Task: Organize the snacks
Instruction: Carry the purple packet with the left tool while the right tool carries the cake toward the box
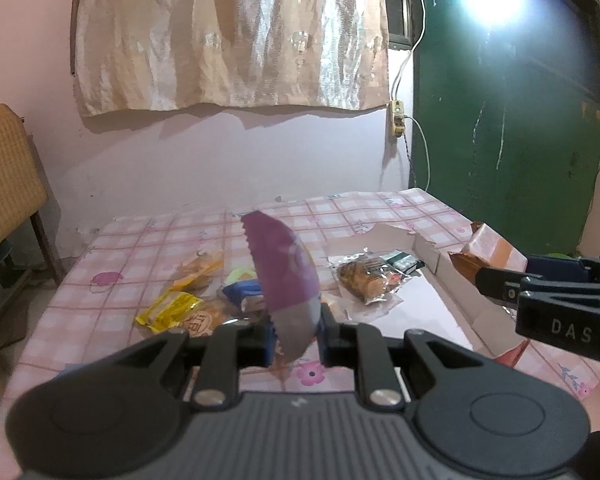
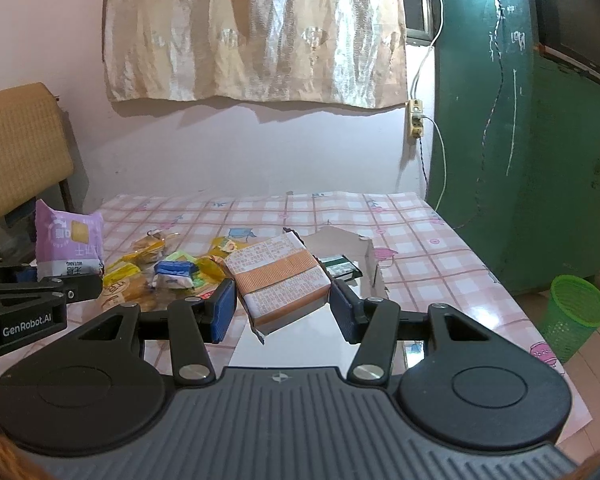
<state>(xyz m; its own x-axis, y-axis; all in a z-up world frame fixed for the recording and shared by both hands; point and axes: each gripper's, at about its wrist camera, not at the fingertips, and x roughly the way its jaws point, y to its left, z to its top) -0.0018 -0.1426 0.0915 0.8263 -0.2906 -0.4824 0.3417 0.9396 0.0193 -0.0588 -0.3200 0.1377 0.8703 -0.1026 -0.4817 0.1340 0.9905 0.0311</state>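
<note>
My left gripper is shut on a purple snack packet, which stands edge-on above the table. The right wrist view shows that packet and the left gripper at the far left. My right gripper is shut on an orange-and-white wrapped packet, gripped between its blue pads over the open white box. In the left wrist view this packet hangs at the right gripper's tips. A cookie pack and a dark green packet lie in the box.
Loose snacks lie heaped on the pink checked tablecloth: yellow packets and a blue-and-white one. A woven chair stands at the left. A green basket sits on the floor right of the table, by a green door.
</note>
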